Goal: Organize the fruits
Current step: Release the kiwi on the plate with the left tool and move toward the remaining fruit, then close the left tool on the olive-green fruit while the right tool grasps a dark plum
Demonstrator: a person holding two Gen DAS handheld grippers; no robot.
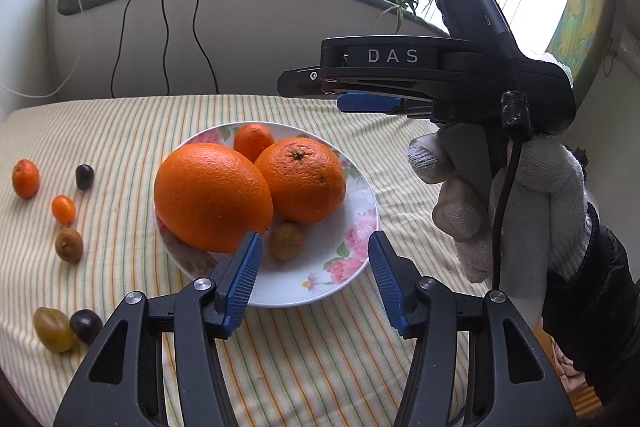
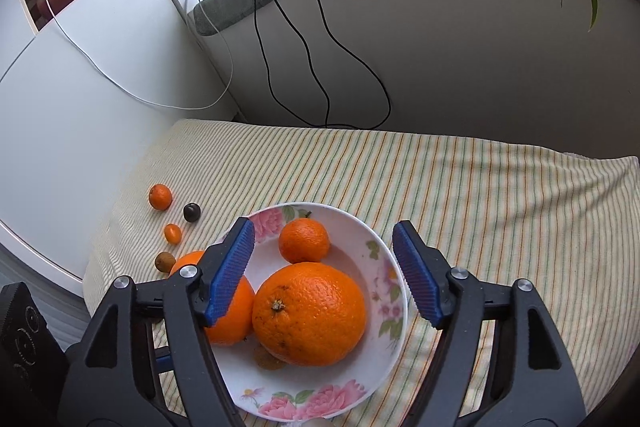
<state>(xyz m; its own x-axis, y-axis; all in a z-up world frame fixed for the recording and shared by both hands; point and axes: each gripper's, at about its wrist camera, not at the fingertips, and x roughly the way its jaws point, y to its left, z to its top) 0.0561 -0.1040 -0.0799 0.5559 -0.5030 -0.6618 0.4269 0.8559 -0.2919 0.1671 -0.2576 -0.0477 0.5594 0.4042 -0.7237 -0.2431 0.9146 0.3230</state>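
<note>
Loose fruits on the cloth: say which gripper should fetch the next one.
Left. The left gripper is open, empty, and nearer the loose fruits left of the plate; the right gripper hovers over the plate.

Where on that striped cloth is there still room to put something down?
Bare striped cloth lies right of the plate and behind it, toward the wall. Left of the plate it is crowded with loose small fruits. The plate is mostly filled by oranges.
</note>
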